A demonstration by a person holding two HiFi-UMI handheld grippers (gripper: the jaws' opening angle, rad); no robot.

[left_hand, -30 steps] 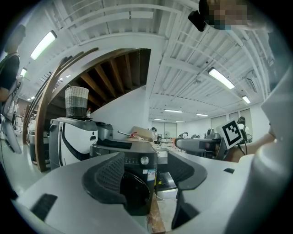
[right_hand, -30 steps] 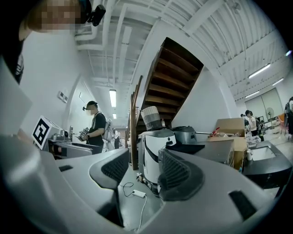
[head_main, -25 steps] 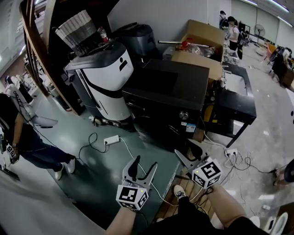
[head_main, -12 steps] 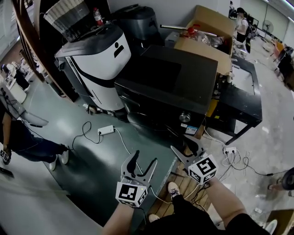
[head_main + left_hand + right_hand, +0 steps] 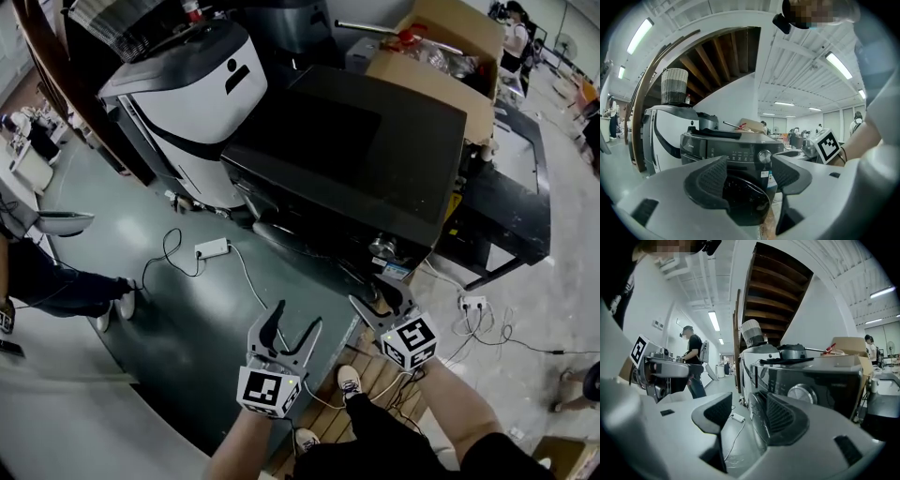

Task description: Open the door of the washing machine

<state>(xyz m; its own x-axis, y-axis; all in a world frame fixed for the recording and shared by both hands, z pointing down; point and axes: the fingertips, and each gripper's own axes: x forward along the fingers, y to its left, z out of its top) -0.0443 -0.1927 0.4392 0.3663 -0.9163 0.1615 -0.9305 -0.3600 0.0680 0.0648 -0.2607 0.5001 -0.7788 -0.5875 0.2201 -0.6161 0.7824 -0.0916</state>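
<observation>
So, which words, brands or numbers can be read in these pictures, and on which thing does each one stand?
No text is legible.
Panel print on the washing machine: too small to read.
The sticker on its front: blurred.
The white machine: a black symbol only, no letters.

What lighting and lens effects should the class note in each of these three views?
Head view: fisheye curves the room; the black washing machine shows little surface detail. Left gripper view: round dark vignette, ceiling strip lights blown white. Right gripper view: same vignette, near jaws loom large.
</observation>
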